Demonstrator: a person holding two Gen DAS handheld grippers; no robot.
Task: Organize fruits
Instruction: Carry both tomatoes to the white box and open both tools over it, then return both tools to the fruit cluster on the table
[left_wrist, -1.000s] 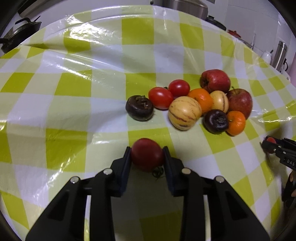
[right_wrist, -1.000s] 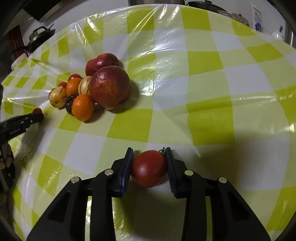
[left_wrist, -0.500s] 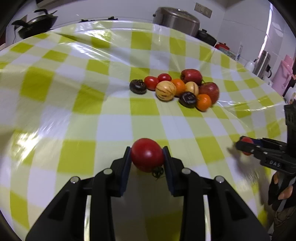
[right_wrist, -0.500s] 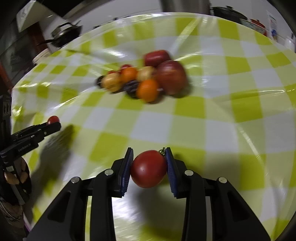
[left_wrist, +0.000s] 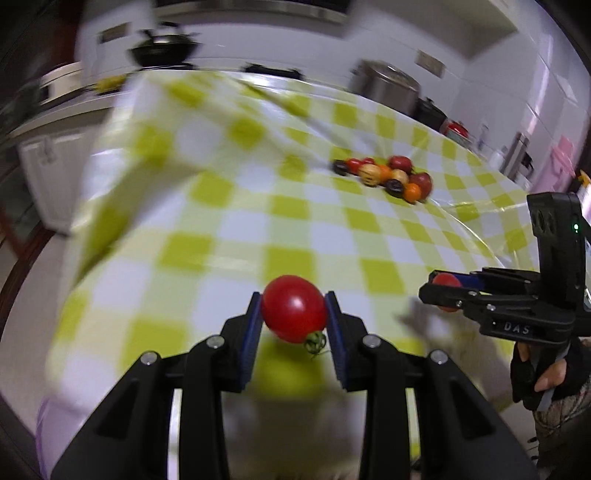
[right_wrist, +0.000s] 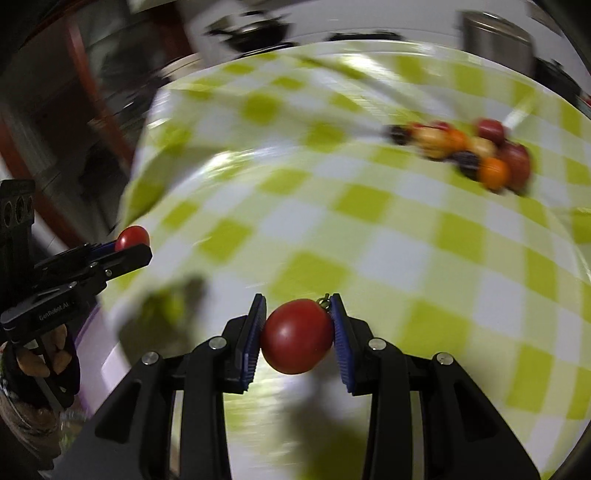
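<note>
— What's each claw got hold of?

— The left claw (left_wrist: 294, 317) is closed on a bright red tomato (left_wrist: 293, 308), pinched between its two blue-padded fingers (left_wrist: 252, 332), green stalk hanging out at the lower right. The right claw (right_wrist: 297, 334) is clamped the same way on a darker red tomato (right_wrist: 297, 336), stalk poking up by the right-hand finger.

— Where are they, over the table?

— Both are up in the air above the near side of the table (left_wrist: 229, 229), the one with the green-and-white checked cloth under clear plastic. Neither tomato touches the cloth. From the left claw's camera you can see the right claw off to the side, a gloved hand (left_wrist: 546, 373) gripping its handle.

— And the rest of the fruit?

— Bunched in one heap (left_wrist: 384, 177) on the far right part of the table, well apart from both claws. Red apples, an orange one, a couple of dark purple ones, pale striped ones, two small tomatoes, all touching or nearly so. It's blurred, so I can't count them surely.

— Anything behind?

— A steel pot (left_wrist: 384, 86) and a black wok (left_wrist: 162, 51) on the counter past the table's far edge.
</note>
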